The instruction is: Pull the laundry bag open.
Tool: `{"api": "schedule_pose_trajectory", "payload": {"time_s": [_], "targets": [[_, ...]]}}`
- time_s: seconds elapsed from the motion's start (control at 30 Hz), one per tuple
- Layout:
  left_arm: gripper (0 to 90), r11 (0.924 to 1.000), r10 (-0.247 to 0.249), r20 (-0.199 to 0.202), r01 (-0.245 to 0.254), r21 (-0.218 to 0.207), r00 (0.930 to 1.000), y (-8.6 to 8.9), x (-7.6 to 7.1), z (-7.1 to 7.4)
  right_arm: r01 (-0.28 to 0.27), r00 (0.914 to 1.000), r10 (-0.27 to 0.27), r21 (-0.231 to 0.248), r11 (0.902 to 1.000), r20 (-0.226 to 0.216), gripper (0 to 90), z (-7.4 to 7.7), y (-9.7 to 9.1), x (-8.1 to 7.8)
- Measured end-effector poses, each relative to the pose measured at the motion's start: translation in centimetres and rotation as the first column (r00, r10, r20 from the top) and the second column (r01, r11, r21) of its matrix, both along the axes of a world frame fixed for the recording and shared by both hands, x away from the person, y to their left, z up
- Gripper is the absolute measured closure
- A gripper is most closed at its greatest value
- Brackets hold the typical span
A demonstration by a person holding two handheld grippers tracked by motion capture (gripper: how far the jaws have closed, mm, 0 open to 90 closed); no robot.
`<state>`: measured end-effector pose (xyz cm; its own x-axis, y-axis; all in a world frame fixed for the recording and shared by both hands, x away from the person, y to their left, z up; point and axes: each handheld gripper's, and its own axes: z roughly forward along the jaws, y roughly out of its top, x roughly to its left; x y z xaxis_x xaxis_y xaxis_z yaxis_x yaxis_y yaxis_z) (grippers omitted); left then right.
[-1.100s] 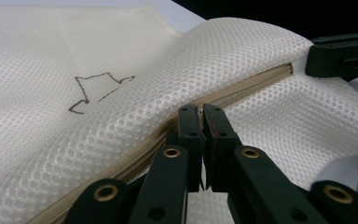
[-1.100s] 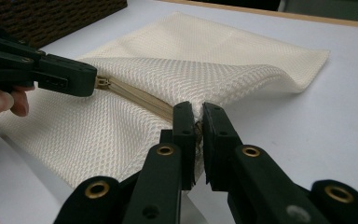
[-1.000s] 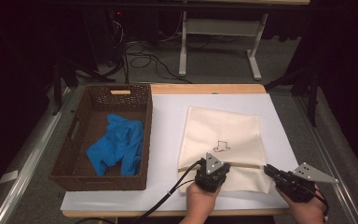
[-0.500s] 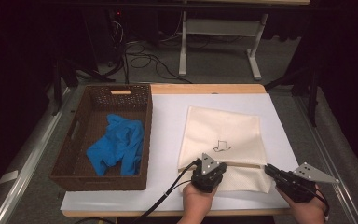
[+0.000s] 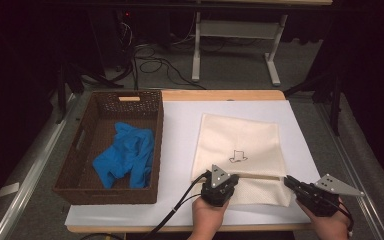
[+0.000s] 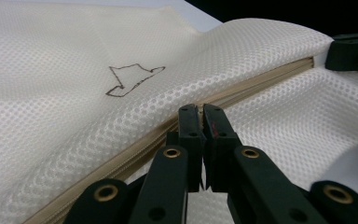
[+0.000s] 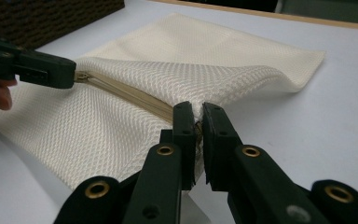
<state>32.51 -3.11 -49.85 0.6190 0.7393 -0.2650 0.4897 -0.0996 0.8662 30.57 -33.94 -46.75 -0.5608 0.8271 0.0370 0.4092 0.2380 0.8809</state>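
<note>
A cream mesh bag point(image 5: 240, 140) with a small black drawing lies flat on the white table. Its tan zipper point(image 6: 261, 79) runs along the near side. My left gripper point(image 5: 231, 177) is shut on the zipper at its left end; in the left gripper view the jaws point(image 6: 201, 109) meet right on the zipper line. My right gripper point(image 5: 287, 180) is shut on the bag's right end, where the zipper stops; its tips point(image 7: 196, 108) pinch the mesh there. The mesh between the two grippers is lifted into a low ridge.
A dark wicker basket point(image 5: 80, 165) stands at the left of the table and holds a crumpled blue cloth point(image 5: 125, 155). The white table sheet point(image 5: 180, 125) lies bare between the basket and the bag. The table's near edge runs just below both hands.
My left gripper has crept slightly to the left along the zipper line. The right gripper has stayed put, and the bag lies where it was.
</note>
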Motion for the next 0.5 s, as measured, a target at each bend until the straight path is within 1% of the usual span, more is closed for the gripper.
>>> {"api": "schedule_pose_trajectory", "payload": {"time_s": [0.03,0.07,0.1,0.13,0.2,0.47,0.5], "targets": [[86.9,1.0000,-0.002,0.000,0.002,-0.007,1.0000,0.31,0.01,-0.04,0.001,1.0000,-0.001,-0.005,1.0000,0.004,85.9,-0.02,-0.06,0.06],[87.0,1.0000,-0.004,-0.004,0.004,-0.009,1.0000,0.48,-0.02,-0.05,-0.006,1.0000,0.006,0.000,1.0000,0.002,85.9,-0.06,-0.11,0.09],[86.9,1.0000,0.000,0.001,0.000,-0.004,1.0000,0.50,-0.11,-0.04,-0.003,1.0000,0.003,0.005,1.0000,-0.006,85.9,-0.09,0.01,0.05],[86.9,1.0000,0.002,0.004,-0.002,0.003,1.0000,0.53,-0.21,-0.01,-0.007,1.0000,0.007,-0.006,1.0000,0.000,85.9,-0.09,0.17,0.03],[86.9,1.0000,0.000,0.003,0.000,-0.002,1.0000,0.60,-0.25,-0.02,-0.006,1.0000,0.006,-0.010,0.9999,0.005,85.9,-0.01,0.29,0.00],[86.9,1.0000,-0.002,0.007,0.002,-0.001,1.0000,0.71,-0.37,0.05,-0.007,1.0000,0.007,-0.005,1.0000,-0.001,86.0,0.01,0.31,-0.08],[86.9,1.0000,-0.002,0.007,0.002,0.000,1.0000,0.76,-0.40,0.06,-0.011,0.9999,0.011,-0.009,0.9999,0.006,86.0,0.02,0.33,-0.06]]}}
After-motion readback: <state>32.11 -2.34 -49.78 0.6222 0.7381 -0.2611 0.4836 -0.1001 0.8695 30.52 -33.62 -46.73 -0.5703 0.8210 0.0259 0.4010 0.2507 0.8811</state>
